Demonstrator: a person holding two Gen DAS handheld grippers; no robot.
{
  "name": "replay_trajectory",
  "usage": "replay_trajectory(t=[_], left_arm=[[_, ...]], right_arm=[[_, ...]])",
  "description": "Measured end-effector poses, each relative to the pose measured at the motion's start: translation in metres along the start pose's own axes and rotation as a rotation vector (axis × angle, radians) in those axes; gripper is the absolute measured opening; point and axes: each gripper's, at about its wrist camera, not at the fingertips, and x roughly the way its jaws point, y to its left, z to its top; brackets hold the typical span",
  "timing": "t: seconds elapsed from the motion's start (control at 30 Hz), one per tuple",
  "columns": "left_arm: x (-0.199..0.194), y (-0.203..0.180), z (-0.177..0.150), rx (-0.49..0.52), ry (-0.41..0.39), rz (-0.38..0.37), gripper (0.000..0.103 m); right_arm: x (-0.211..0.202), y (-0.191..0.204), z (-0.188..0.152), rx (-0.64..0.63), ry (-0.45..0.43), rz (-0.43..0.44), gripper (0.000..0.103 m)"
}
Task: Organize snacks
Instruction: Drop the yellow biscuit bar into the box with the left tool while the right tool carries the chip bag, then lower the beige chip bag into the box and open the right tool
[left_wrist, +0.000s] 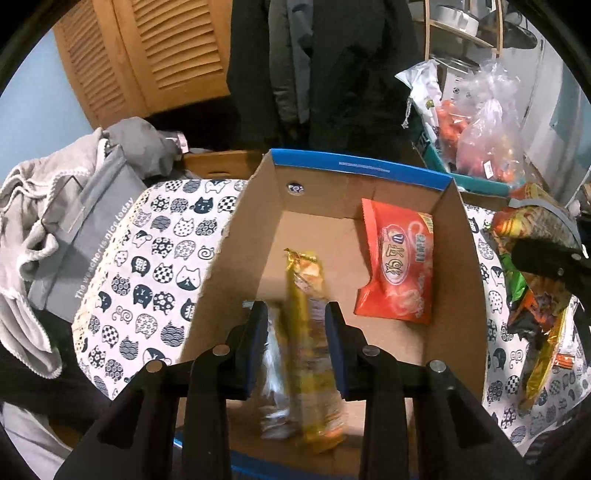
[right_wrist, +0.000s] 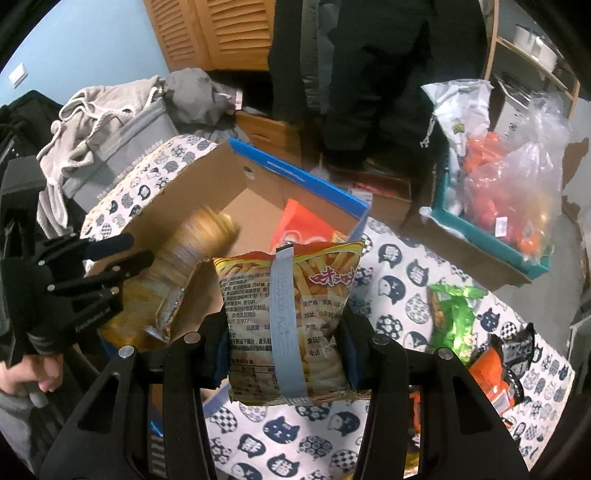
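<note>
An open cardboard box (left_wrist: 465, 266) with blue rims stands on the cat-print cloth. A red snack bag (left_wrist: 399, 266) lies inside it at the right. My left gripper (left_wrist: 297, 314) is shut on a long golden biscuit pack (left_wrist: 310, 332) and holds it over the box's near end; the pack is blurred. It also shows in the right wrist view (right_wrist: 177, 273), with the left gripper (right_wrist: 122, 254). My right gripper (right_wrist: 286, 332) is shut on a french-fry snack bag (right_wrist: 317, 295), just right of the box (right_wrist: 207, 184). That bag also shows at the left wrist view's right edge (left_wrist: 535, 236).
Loose snack bags lie on the cloth at the right: a green one (right_wrist: 454, 314) and orange and black ones (right_wrist: 506, 362). A teal box (right_wrist: 491, 236) with plastic bags of orange snacks stands behind. Grey clothes (left_wrist: 55, 206) are piled at the left. A person in dark clothes (left_wrist: 332, 74) stands behind the box.
</note>
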Motion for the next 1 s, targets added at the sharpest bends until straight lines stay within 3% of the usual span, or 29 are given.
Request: replay_trajectory(t=[0.03,0.1,0.3,0.53,0.9,1.0], left_arm=[[0.000,0.002,-0.001,-0.005,0.005,0.002,0.034],[-0.002,0.006,-0.003,-0.016,0.011,0.003,0.048],[-0.015,0.014,-0.007,-0.028,-0.012,0.010,0.058],[-0.018,0.018,-0.008,-0.041,-0.012,0.011,0.060],[-0.010,0.022,-0.013,-0.029,0.005,0.032,0.060],[-0.010,0.024,-0.012,-0.040,0.007,0.025,0.060]], right_arm=[[0.002,0.002,0.002,-0.001,0.001,0.002,0.047],[0.005,0.005,0.005,-0.002,0.004,0.007,0.047],[0.012,0.016,0.015,-0.020,0.004,0.024,0.047],[0.028,0.030,0.028,-0.037,0.021,0.061,0.047],[0.067,0.042,0.028,-0.028,0.121,0.077,0.048],[0.067,0.042,0.027,-0.033,0.117,0.069,0.059]])
